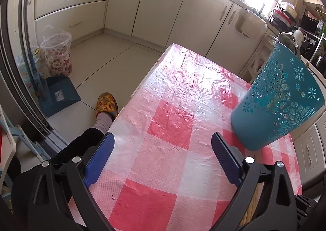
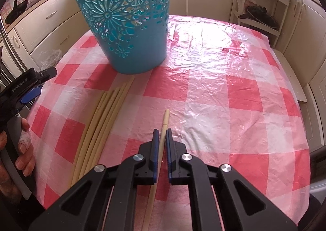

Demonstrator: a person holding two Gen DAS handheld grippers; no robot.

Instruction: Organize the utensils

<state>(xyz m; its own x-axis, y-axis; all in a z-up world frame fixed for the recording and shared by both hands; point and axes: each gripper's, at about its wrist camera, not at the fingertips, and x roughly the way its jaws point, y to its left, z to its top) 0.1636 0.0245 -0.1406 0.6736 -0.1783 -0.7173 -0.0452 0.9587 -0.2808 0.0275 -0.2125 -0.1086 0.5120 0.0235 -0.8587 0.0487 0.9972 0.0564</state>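
Pinching a single cream chopstick between its blue pads, the right gripper is clamped narrow over the checked desk. To its left a bundle of chopsticks lies flat, tips near the teal cut-out basket. Beside that basket, the left gripper stands wide with nothing between its fingers.

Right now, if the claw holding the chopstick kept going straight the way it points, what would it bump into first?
Probably the checkered tablecloth, since the right claw tilts downward with its chopstick leading. The teal basket stands further ahead and to the left, so it likely isn't first.
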